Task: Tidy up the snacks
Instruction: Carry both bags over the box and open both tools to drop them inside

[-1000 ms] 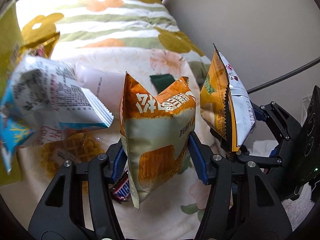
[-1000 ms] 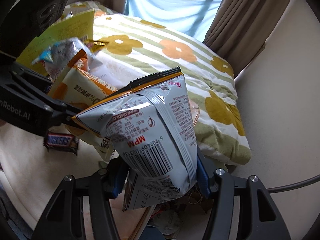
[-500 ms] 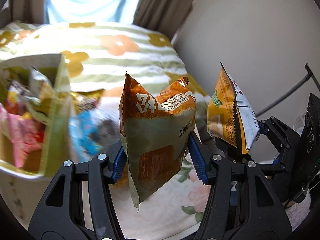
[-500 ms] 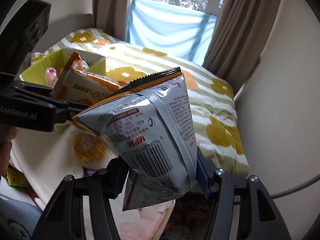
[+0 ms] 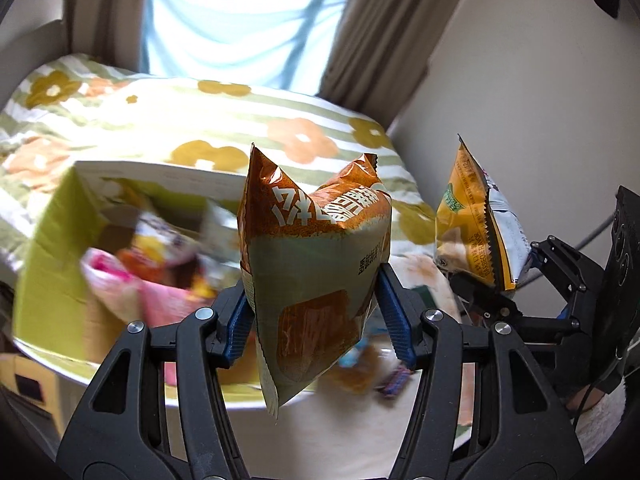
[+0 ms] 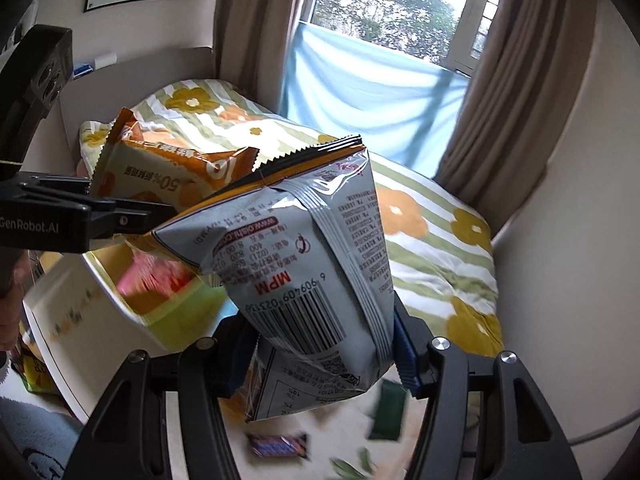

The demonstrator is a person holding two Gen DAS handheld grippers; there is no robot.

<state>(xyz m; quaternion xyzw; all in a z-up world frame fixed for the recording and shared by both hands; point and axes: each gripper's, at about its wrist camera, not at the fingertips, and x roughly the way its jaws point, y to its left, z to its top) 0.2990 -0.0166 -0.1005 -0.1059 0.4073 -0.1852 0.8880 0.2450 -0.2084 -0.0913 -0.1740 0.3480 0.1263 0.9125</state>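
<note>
Carrying two snack bags at once, one per hand. The left gripper has its fingers clamped on the lower half of an orange chip bag, top seam pointing up, so it hangs upright in the air and clear of everything. The right gripper is pinching a silver-backed bag the same way, low down near the barcode. My guess is they're gripped low so the puffy tops stay free and the bags can be lowered straight into the green box without the fingers hitting the walls.

That box sits below and to the left of the orange bag, and already holds a pink packet and some others, though they're smeared by motion blur so I can't tell what they are. Neither bag is over the box opening yet, as far as I can judge.

The left wrist view shows the silver-backed bag edge-on with its yellow-orange front, which the right view hides. The right wrist view is the only one showing the barcode side, plus a chocolate bar and a dark green packet lying loose on the surface below, likely next in line. The bed with the flower quilt is behind it all.
</note>
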